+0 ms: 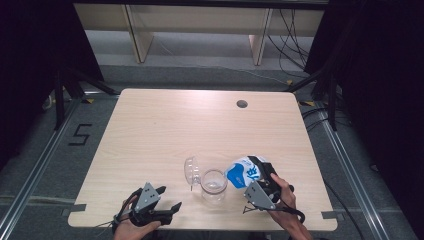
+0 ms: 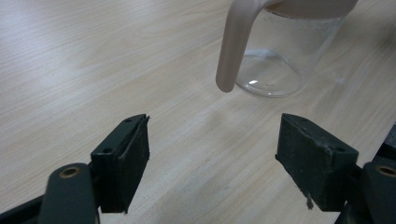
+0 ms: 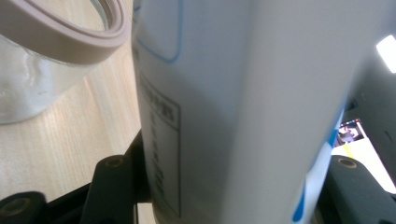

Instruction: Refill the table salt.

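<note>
Spanning the middle of the high view, the tabletop (image 1: 165, 130) carries the work at lower centre. The carton (image 1: 245, 172), tipped toward the jar (image 1: 214, 186) at lower centre-right, looks like stiff card that would dent if squeezed; the flat side walls, where the right gripper (image 1: 265, 176) pinches it, suit best. The glass jar looks fragile and slippery. At lower left, the left gripper (image 1: 169, 199) rests spread, holding nothing.
</note>
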`<state>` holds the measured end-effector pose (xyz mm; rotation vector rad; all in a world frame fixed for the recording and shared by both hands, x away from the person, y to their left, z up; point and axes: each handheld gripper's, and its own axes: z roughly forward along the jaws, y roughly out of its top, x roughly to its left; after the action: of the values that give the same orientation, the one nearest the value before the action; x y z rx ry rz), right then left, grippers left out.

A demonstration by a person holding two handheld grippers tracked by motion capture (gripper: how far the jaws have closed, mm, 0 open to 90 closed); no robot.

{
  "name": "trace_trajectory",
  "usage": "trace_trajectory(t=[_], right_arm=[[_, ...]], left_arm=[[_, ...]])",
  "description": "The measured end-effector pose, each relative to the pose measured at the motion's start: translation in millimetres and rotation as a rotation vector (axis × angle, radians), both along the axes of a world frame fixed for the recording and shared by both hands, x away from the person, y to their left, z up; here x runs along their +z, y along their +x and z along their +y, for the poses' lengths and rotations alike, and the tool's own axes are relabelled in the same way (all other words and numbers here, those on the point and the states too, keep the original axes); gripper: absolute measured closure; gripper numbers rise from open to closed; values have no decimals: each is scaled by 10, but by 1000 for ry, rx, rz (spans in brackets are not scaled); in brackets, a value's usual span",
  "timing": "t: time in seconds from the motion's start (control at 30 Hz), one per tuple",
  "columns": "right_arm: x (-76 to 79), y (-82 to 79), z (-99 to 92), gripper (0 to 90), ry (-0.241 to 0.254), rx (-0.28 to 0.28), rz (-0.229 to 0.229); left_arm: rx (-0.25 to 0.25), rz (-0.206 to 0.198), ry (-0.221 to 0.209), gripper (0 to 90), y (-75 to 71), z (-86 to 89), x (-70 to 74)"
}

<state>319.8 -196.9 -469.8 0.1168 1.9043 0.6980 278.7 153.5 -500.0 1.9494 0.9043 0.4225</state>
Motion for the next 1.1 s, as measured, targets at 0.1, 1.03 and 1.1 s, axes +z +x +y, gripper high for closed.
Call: trace_trajectory(t=[0.1, 1.03, 1.1], right_arm=[[-7, 3, -4, 442, -4, -14, -1], [-54, 44, 49, 448, -113, -22, -80], [-61, 54, 55, 448, -122, -5, -76]], left_arm=[[0, -2, 14, 249, -3, 1, 4], [-7, 1, -4, 248, -7, -16, -1], [2, 3, -1, 248, -12, -14, 6]])
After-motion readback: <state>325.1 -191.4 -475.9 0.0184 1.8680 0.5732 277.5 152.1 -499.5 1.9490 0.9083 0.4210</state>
